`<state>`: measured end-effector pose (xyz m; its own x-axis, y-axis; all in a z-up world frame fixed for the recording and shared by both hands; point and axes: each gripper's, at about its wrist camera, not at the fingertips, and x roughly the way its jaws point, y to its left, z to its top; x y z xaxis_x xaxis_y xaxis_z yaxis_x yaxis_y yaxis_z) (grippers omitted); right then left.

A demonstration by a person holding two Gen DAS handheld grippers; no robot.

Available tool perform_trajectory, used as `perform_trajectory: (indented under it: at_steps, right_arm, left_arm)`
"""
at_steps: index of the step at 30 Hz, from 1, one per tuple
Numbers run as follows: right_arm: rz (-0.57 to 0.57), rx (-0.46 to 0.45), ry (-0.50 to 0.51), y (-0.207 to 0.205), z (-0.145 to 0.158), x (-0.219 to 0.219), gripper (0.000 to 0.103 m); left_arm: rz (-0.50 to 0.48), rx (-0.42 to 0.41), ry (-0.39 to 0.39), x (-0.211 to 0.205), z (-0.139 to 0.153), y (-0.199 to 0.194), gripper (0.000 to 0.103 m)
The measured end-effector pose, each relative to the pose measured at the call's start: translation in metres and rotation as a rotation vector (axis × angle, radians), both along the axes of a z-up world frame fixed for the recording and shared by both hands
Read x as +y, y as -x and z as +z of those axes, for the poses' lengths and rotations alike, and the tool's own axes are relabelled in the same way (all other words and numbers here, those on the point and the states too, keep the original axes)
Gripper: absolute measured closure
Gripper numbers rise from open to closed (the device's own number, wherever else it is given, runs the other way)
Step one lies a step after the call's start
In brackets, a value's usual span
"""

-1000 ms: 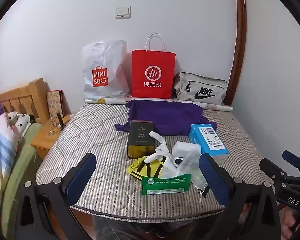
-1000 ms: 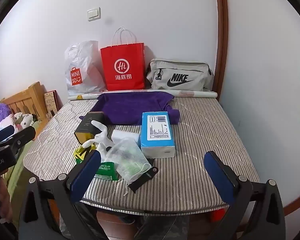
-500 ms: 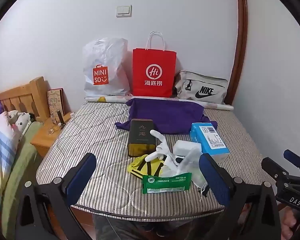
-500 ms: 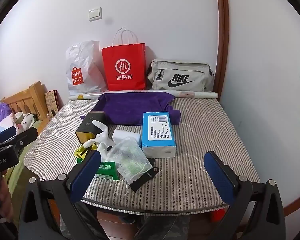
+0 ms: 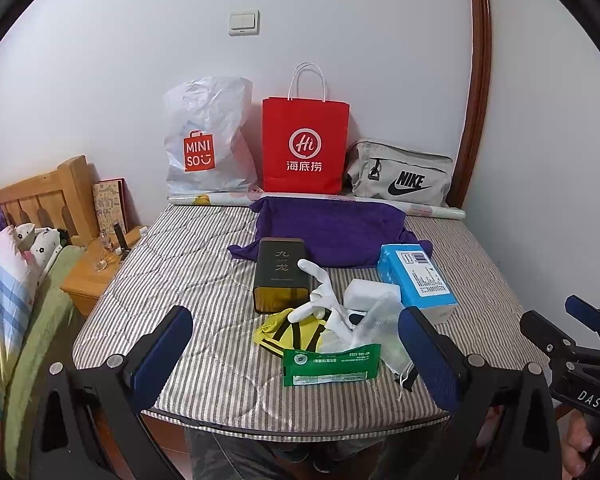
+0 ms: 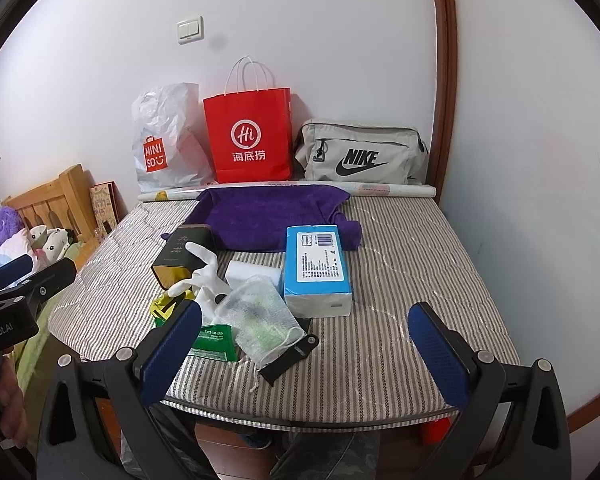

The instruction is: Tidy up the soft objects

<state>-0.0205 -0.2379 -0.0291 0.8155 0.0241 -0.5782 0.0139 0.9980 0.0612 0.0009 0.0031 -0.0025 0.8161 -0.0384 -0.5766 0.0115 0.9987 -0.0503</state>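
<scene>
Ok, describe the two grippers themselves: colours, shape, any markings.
Both are matte black frames with round silver bolts and two fingers faced in textured dark-blue pads. On the left gripper the pads are long flat rectangles; the right gripper looks the same. Seen from the side, the right gripper's body carries white "DAS" lettering and the left one's white "Robot.AI". No cables or sleeves show.

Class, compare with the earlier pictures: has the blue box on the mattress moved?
No. The blue box lies at the same spot beside the purple cloth, its far corner overlapping the cloth's edge as before.
</scene>
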Motion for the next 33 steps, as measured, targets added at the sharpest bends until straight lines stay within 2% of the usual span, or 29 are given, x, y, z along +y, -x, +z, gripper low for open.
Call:
perform_trajectory:
  at_steps: [33]
  right_arm:
    - [0.007,-0.003,0.009,0.0005,0.0003,0.0041,0.001]
  left_arm:
    - [0.004,-0.001,-0.005,0.0015,0.0012,0.0043,0.000]
